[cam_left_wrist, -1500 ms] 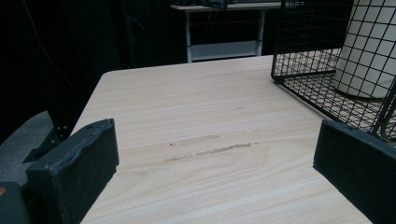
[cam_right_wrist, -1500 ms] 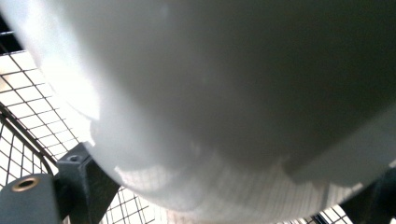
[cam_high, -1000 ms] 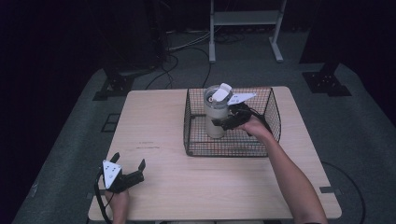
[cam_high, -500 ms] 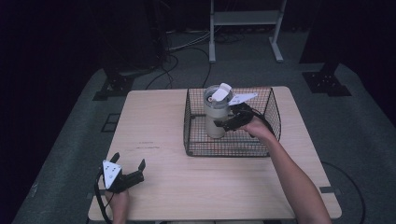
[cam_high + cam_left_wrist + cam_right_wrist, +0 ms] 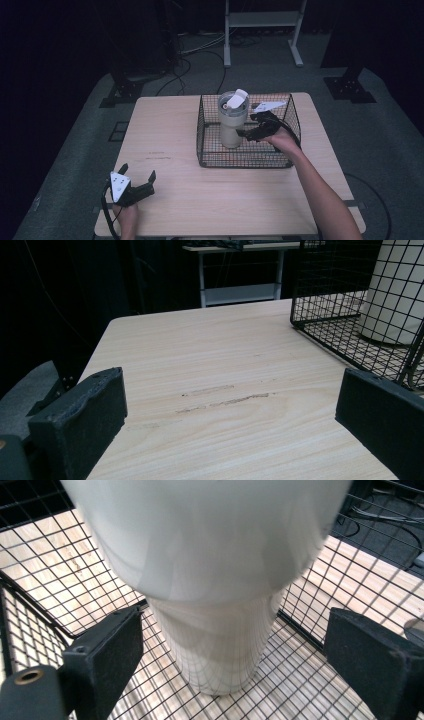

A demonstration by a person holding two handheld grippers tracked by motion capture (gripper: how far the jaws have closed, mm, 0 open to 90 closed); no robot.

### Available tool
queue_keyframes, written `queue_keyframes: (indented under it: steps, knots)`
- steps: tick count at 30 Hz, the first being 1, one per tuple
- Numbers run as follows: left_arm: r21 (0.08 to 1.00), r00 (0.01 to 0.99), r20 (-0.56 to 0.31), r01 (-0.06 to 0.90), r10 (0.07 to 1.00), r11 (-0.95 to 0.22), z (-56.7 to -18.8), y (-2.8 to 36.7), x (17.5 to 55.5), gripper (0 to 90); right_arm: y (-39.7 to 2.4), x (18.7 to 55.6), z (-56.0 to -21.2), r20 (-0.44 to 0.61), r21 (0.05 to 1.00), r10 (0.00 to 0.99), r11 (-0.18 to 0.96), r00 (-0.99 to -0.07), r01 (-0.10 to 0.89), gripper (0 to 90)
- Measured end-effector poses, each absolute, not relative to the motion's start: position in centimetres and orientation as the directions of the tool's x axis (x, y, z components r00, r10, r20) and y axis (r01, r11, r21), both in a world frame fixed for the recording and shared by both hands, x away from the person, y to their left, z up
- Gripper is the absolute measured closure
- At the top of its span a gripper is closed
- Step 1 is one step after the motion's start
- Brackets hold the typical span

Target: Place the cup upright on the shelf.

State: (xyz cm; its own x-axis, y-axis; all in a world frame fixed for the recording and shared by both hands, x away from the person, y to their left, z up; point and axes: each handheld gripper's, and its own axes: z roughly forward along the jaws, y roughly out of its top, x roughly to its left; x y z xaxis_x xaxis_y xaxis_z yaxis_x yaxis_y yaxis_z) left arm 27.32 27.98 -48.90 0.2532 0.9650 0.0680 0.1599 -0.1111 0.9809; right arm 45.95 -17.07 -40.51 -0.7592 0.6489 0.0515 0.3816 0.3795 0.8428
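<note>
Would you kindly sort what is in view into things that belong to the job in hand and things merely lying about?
In the job:
- tumbler, standing in the wire basket
- right gripper, jaws open on either side of the tumbler

Lying about:
- left gripper, open, at the table's near corner
- metal stand on the floor beyond
- cables on the floor

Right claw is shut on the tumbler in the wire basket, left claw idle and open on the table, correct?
Not quite. The right claw is open: the right gripper view shows both jaws standing clear of the tumbler, one on each side. The rest holds: tumbler in the wire basket, left claw open at the table.
</note>
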Motion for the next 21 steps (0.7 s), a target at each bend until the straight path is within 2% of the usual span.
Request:
queue_keyframes:
  steps: [2,5,21]
  knots:
    - [0.981,0.253,0.070,0.160,0.965,-0.113,-48.9,28.0,27.3,0.0,-17.3,45.7,-40.3,0.030,0.854,0.657,0.374,-0.753,0.361,8.7]
    - [0.980,0.253,0.072,0.162,0.965,-0.116,-48.9,27.9,27.3,0.0,-17.7,45.5,-39.7,0.043,0.853,0.685,0.354,-0.727,0.383,8.8]
    - [0.979,0.253,0.078,0.162,0.964,-0.121,-48.9,27.9,27.3,0.0,-19.4,42.5,-36.5,0.034,0.872,0.680,0.339,-0.733,0.354,8.8]
